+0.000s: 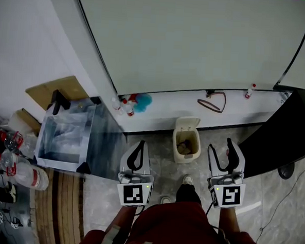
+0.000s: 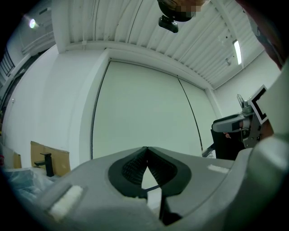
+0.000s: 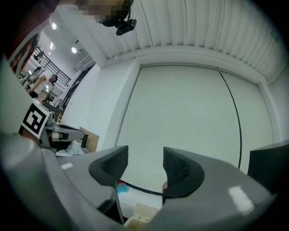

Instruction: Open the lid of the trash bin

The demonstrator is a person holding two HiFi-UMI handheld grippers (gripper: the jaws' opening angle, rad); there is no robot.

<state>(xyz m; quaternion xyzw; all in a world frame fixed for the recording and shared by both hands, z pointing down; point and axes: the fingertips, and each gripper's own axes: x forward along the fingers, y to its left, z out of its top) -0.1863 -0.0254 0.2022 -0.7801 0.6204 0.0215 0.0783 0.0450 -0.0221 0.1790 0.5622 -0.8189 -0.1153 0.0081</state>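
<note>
- Step in hand: the lid (image 1: 187, 123) of the trash bin (image 1: 187, 153) already stands up at the back, with brownish rubbish showing inside. I judge the opening done, and both tools are held level, well clear of the bin.
- Left tool (image 1: 140, 144): its tips are pressed together, with nothing between them.
- Right tool (image 1: 221, 145): its jaws are spread, with only wall and floor showing through the gap — it carries nothing.
- Where the bin is: on the floor (image 1: 155, 160), against the white ledge (image 1: 163, 106) at the foot of the wall. In the head view it sits between the two tools and beyond them.
- Next move: probably none is needed on the lid. It only has to stay up on its own, which I cannot confirm.
- Materials and shapes: the bin is small, boxy and round-cornered, in what looks like cream plastic — light, likely easy to tip. Its lid is a flat flap hinged at the rear. The tool pads are dark and ribbed, and the floor is grey, glossy tile.
</note>
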